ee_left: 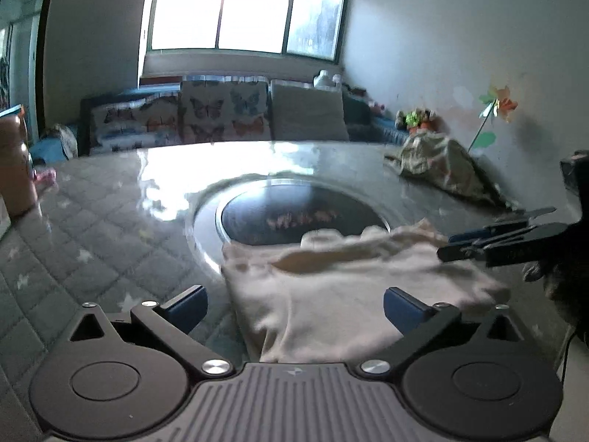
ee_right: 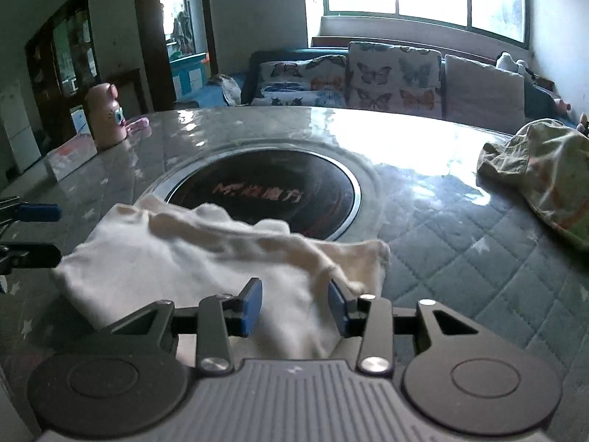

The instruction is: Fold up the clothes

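Round grey quilted table under glossy clear film (ee_right: 460, 228), inset with a dark circular cooktop (ee_right: 265, 191). Crumpled cream cotton garment (ee_right: 176, 269) lies ahead of both tongs, over the cooktop's near rim. Olive patterned cloth heap (ee_right: 545, 180) sits far right of the right tongs (ee_right: 294, 304), whose fingers are half spread around a cream fold. Left tongs (ee_left: 294, 307) gape wide, empty. Judgement: pinch one layer only, at an edge.

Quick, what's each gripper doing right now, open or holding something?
Left gripper: open, holding nothing, above the white garment.
Right gripper: open, partly closed around a fold of the garment, not clamped.
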A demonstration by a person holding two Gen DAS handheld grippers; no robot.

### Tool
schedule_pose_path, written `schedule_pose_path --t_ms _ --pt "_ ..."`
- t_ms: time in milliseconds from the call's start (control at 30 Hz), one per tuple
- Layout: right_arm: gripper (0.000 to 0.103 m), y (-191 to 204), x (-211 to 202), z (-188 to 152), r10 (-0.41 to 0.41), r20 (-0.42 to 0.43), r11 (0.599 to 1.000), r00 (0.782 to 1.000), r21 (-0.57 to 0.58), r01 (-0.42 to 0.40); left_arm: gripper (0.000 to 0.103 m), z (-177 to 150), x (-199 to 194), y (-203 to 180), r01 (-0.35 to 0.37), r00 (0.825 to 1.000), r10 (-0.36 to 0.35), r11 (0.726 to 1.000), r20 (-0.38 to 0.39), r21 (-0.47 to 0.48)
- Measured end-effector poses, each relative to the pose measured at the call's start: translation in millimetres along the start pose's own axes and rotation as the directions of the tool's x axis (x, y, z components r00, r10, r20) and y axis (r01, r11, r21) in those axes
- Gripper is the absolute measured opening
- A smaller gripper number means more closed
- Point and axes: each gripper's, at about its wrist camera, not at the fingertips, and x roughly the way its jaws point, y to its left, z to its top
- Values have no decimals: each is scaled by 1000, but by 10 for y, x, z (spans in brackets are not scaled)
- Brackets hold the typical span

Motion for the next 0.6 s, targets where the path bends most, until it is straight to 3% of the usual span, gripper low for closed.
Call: schedule_pose_path --t_ms 100,233,300,500,600 --pt "40 -56 137 -1 -12 -36 1000 999 18 13 103 30 59 34 -24 1000 23 999 -16 -31" --pt "45 -72 47 3 -19 -8 999 1000 30 19 103 70 137 79 -56 998 53 996 -37 -71" --pt "52 -112 -13 -2 -33 4 999 999 39 33 96 45 187 155 -51 997 43 992 -67 -119" --pt "52 -356 -20 -90 -66 -26 988 998 140 69 69 -41 342 302 -54 988 17 970 -155 -236" --pt "52 -403 -11 -143 -46 -30 983 999 178 50 63 -49 364 311 -56 986 14 967 -164 -249"
